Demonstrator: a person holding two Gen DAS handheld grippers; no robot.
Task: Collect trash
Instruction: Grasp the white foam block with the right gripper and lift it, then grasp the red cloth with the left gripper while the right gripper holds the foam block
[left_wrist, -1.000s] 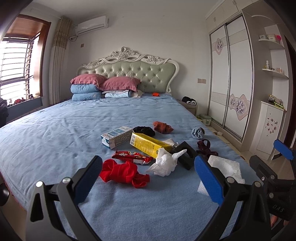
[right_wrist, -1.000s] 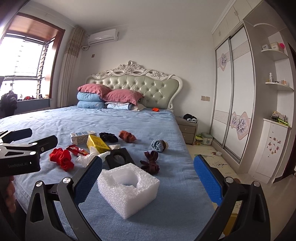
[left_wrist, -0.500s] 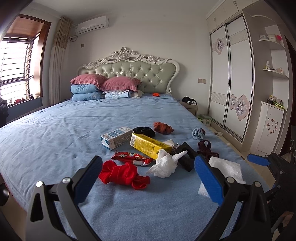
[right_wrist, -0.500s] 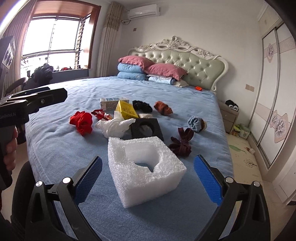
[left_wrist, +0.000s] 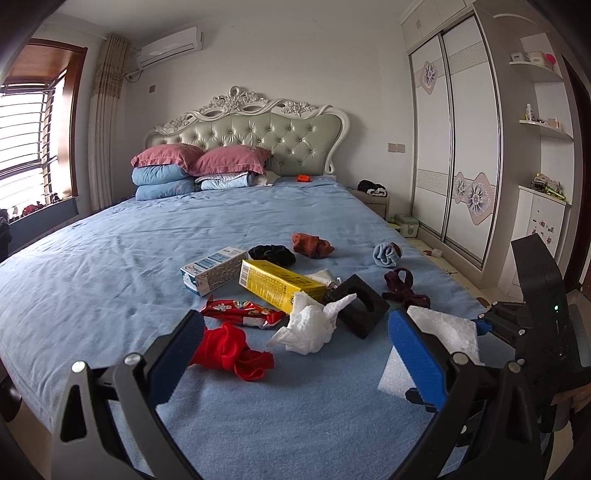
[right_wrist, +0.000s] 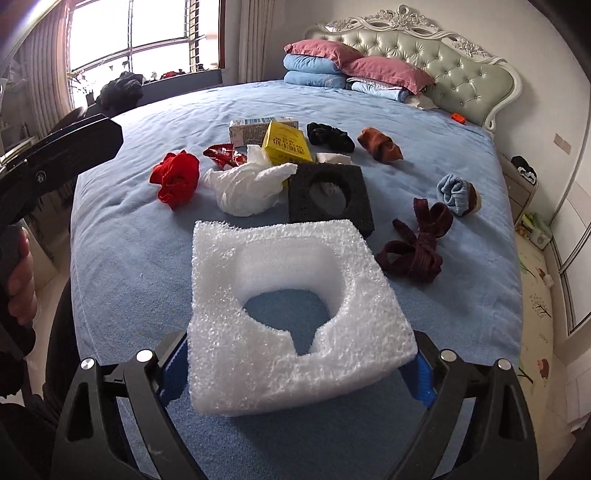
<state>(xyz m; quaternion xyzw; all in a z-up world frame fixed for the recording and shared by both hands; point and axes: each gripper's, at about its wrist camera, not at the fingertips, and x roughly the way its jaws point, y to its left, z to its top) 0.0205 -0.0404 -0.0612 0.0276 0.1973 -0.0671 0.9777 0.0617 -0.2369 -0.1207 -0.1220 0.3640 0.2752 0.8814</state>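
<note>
White foam block (right_wrist: 295, 317) sits between the right gripper (right_wrist: 295, 373), whose jaws are closing but look not yet clamped; next, squeeze gently and lift, while the left gripper (left_wrist: 291, 354) hangs open

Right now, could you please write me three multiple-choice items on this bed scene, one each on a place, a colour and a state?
1. Where does the black foam block lie relative to the white foam block?
A. Beyond it, toward the headboard
B. Under it
C. On the floor

2. What colour is the carton behind the crumpled tissue?
A. Green
B. Yellow
C. Purple

3. What is between the fingers of the right gripper?
A. A sock
B. Nothing
C. The white foam block

Answers: 1 A, it sits farther up the bed; 2 B, its faces are yellow; 3 C, the closing fingers flank the block.
</note>
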